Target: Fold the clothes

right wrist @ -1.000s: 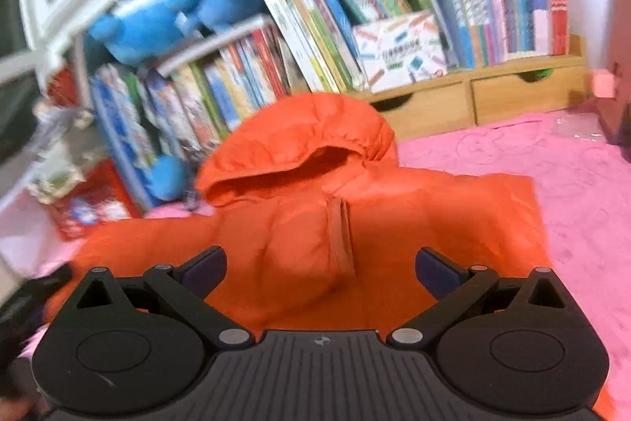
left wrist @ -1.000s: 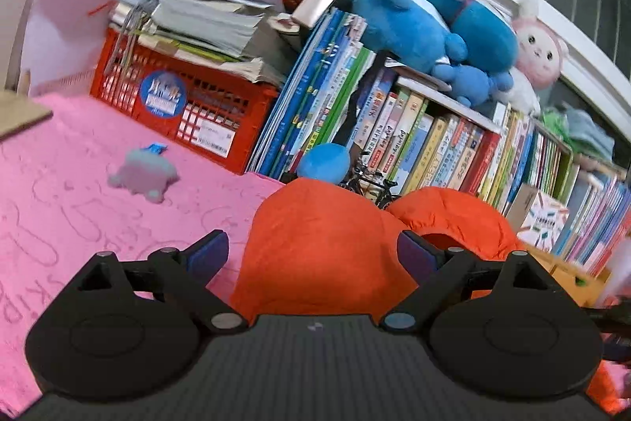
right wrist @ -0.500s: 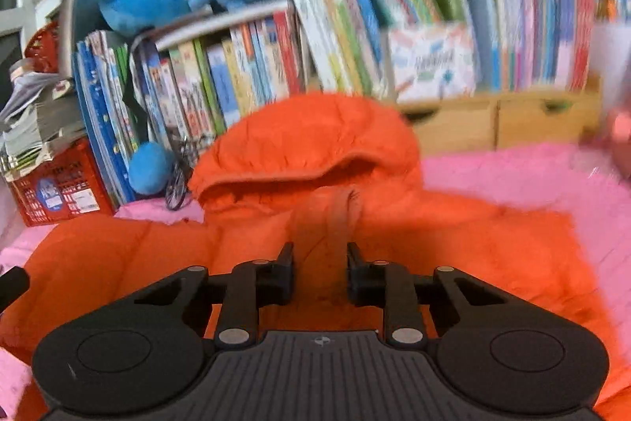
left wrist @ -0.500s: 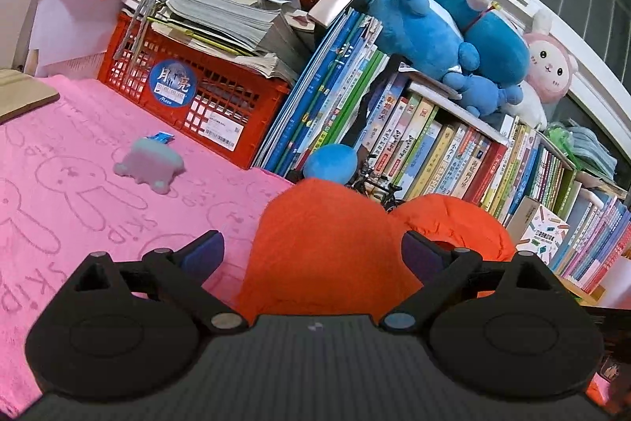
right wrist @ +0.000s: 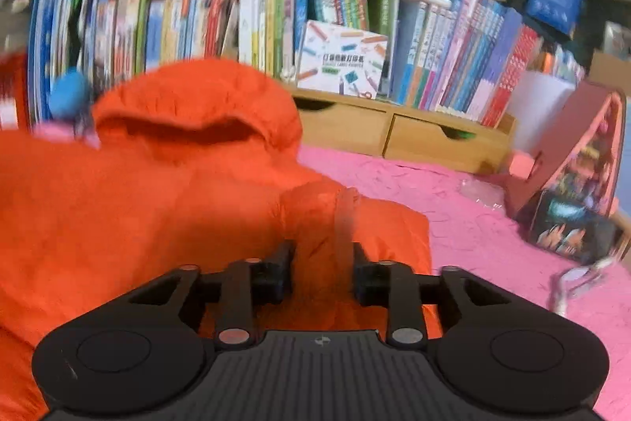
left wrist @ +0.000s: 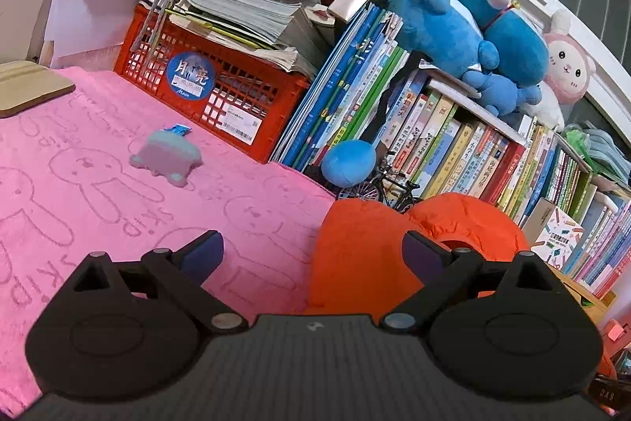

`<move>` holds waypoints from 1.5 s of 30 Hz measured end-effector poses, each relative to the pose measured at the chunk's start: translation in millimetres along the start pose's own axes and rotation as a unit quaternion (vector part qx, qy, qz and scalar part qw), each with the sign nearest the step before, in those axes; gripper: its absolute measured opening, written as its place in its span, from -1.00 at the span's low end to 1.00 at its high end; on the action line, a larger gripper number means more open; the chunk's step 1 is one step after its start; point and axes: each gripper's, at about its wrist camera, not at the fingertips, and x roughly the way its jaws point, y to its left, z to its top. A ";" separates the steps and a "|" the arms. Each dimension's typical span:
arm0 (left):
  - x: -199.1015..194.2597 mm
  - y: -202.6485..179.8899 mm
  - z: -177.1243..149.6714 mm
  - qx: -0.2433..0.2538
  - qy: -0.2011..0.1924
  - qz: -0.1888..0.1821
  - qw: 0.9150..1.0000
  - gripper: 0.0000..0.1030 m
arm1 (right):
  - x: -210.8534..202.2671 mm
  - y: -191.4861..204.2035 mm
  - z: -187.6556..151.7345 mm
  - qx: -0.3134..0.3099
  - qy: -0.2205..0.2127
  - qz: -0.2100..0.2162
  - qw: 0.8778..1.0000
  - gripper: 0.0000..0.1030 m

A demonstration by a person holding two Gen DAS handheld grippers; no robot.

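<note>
An orange hooded puffer jacket (right wrist: 165, 192) lies on the pink blanket (right wrist: 465, 223), its hood (right wrist: 197, 105) toward the bookshelf. My right gripper (right wrist: 321, 263) is shut on a bunched fold of the jacket's front, near the zipper, and the fabric rises between its fingers. In the left wrist view the jacket (left wrist: 355, 255) and hood (left wrist: 469, 223) lie ahead and to the right. My left gripper (left wrist: 311, 251) is open and empty, over the jacket's left edge and the blanket (left wrist: 98, 192).
A grey plush toy (left wrist: 165, 156) lies on the blanket. A red crate (left wrist: 221, 93) with stacked papers, rows of books (left wrist: 434, 145), blue plush toys (left wrist: 473, 26) and a blue ball (left wrist: 347, 160) line the back. Wooden drawers (right wrist: 402, 137) and a picture box (right wrist: 575, 200) stand to the right.
My right gripper closed on the jacket's front and has drawn the fold to the right. My left gripper stayed open and shifted left, so more blanket shows.
</note>
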 end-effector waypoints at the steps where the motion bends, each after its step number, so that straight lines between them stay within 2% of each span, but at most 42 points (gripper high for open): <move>1: -1.6 -0.3 0.1 0.003 -0.004 0.001 1.000 0.91 | -1.7 1.8 -1.6 -0.016 -0.006 -0.008 1.000 0.19; 4: -8.6 -6.6 2.8 0.030 -0.020 0.015 0.999 0.91 | -7.0 7.1 -6.3 -0.065 -0.026 -0.032 0.997 0.57; 7: -10.5 -29.2 6.9 0.101 -0.036 0.037 0.994 1.00 | -5.8 29.3 -8.2 -0.108 -0.053 -0.008 0.993 0.95; 8: -10.2 -37.4 7.9 0.126 -0.041 0.043 0.990 1.00 | -5.2 37.3 -8.7 -0.122 -0.062 0.002 0.991 1.00; 10: -8.0 -53.6 9.2 0.176 -0.047 0.054 0.982 1.00 | -3.9 53.2 -9.7 -0.150 -0.080 0.022 0.985 1.00; 11: -1.3 -60.6 7.1 0.202 -0.037 0.061 0.977 1.00 | -3.3 61.2 -10.3 -0.164 -0.089 0.031 0.982 1.00; 16: 38.0 -81.0 -23.5 0.288 0.025 0.089 0.953 1.00 | -0.2 101.1 -12.9 -0.232 -0.134 0.080 0.960 1.00; 18: 52.2 -83.7 -33.4 0.308 0.066 0.089 0.945 1.00 | 1.0 117.1 -13.9 -0.259 -0.152 0.100 0.949 1.00; 20: 64.8 -86.8 -38.1 0.323 0.105 0.085 0.937 1.00 | 9.7 117.9 -19.0 -0.256 -0.129 0.094 0.954 0.99; 22: 70.9 -88.4 -41.7 0.332 0.121 0.088 0.931 1.00 | 16.4 110.4 -19.6 -0.251 -0.112 0.086 0.958 0.99; 27: 74.9 -80.6 -42.0 0.320 0.137 0.087 0.933 1.00 | 29.4 82.8 -24.3 -0.251 -0.087 0.044 0.963 0.99; 36: 76.5 -74.9 -40.7 0.299 0.150 0.080 0.939 1.00 | 52.4 -3.8 -38.2 -0.218 -0.034 -0.033 0.975 0.99; 39: 76.7 -75.0 -41.1 0.300 0.150 0.080 0.939 1.00 | 58.1 -26.9 -43.4 -0.188 -0.008 -0.037 0.981 0.99; 45: 77.5 -74.5 -41.6 0.301 0.153 0.081 0.938 1.00 | 59.4 -36.8 -41.5 -0.167 0.019 -0.039 0.985 0.99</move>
